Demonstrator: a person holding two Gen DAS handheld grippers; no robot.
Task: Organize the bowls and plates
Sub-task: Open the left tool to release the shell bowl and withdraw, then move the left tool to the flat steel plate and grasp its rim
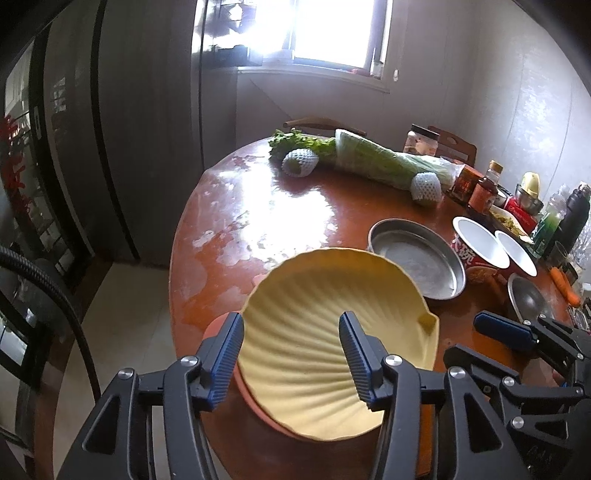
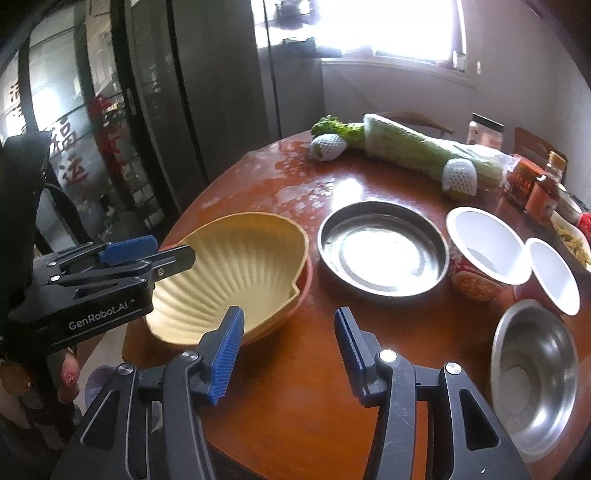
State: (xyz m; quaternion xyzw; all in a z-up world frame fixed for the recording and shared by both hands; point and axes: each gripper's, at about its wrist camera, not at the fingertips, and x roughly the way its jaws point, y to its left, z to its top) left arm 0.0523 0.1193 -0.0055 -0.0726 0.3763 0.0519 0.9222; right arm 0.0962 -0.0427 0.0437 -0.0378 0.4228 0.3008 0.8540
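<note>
One round reddish-brown wooden bench [image 2: 295, 387] carries everything. Near its left edge a pale yellow shell-shaped ribbed plate [image 2: 236, 273] sits on an orange plate [image 2: 306, 280], beside a round steel pan [image 2: 382, 249]. Left tool [image 1: 291, 354] straddles the shell plate's rim, jaws apart, gripping nothing; right tool [image 2: 288, 354] hangs parted and empty over bare wood.

Bright window [image 1: 334, 33] overexposed, pale walls [image 1: 517, 110], dark glass cabinet [image 2: 110, 129], round wooden table [image 1: 258, 206]
</note>
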